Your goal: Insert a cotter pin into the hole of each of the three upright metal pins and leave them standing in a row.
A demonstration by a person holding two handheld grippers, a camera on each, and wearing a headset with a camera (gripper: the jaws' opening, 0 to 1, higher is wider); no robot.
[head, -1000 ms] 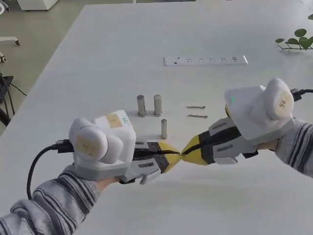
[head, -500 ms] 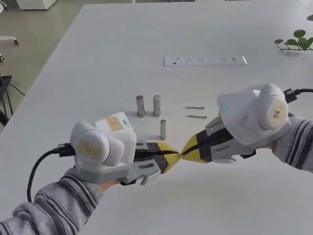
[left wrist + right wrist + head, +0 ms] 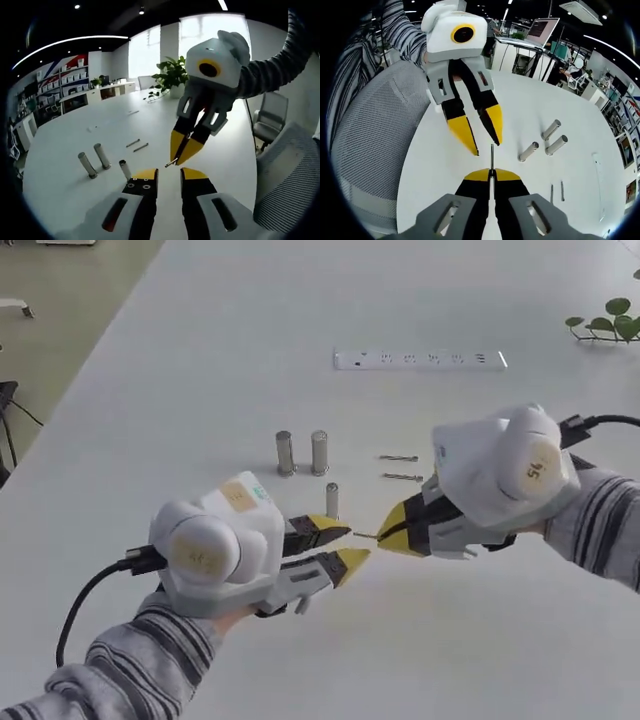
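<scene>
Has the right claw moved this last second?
Yes. The right claw, holding a thin cotter pin, moved up-picture off the left claw, relative to the closest upright metal pin.

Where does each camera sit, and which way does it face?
Head view: on the headset, looking forward and down at the table; left gripper, right gripper and striped sleeves show.
Left gripper view: rides the left gripper, facing the right gripper past its own open jaws.
Right gripper view: rides the right gripper, facing the left gripper; own jaws pinch a cotter pin.
Shared: both gripper views see three metal pins.
</scene>
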